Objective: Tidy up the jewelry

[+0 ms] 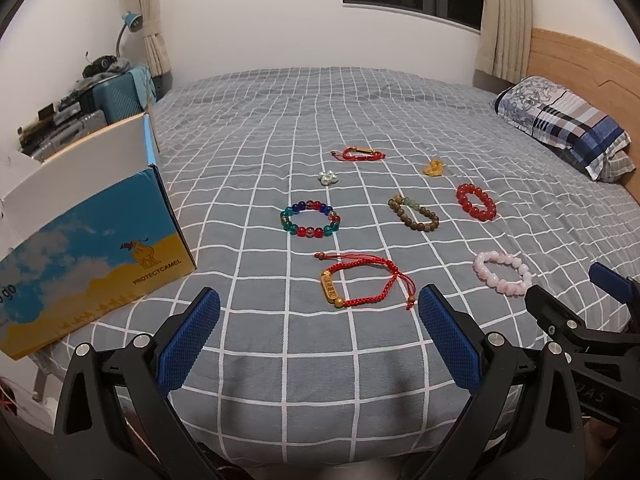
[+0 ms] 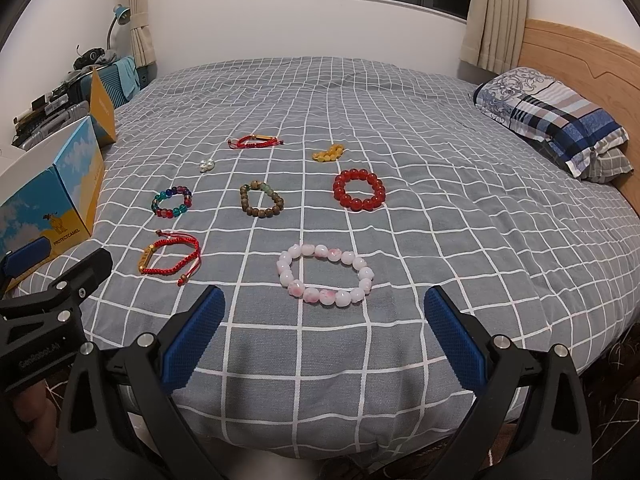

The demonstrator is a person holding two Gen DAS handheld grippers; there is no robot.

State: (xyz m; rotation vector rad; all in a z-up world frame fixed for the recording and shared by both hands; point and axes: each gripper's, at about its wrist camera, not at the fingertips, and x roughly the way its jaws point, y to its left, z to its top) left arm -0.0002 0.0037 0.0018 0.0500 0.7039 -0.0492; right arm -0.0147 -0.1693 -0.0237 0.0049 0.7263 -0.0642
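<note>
Several bracelets lie on the grey checked bedspread (image 1: 360, 100). Nearest my left gripper (image 1: 318, 308), which is open and empty, is a red cord bracelet (image 1: 360, 282) with a gold bar. Beyond it lie a multicoloured bead bracelet (image 1: 310, 219), a brown bead bracelet (image 1: 414, 213) and a red bead bracelet (image 1: 476, 202). My right gripper (image 2: 324, 304) is open and empty just short of the pink bead bracelet (image 2: 324, 274). An open blue and yellow cardboard box (image 1: 92, 248) stands at the bed's left edge. The right gripper (image 1: 568, 292) shows at the left view's right edge.
Farther back lie a second red cord bracelet (image 2: 256, 141), a small pearl piece (image 2: 207, 165) and a yellow bead piece (image 2: 329, 153). A patterned pillow (image 2: 560, 124) rests against the wooden headboard (image 2: 580, 52) on the right. Suitcases and clutter (image 1: 100, 92) stand left of the bed.
</note>
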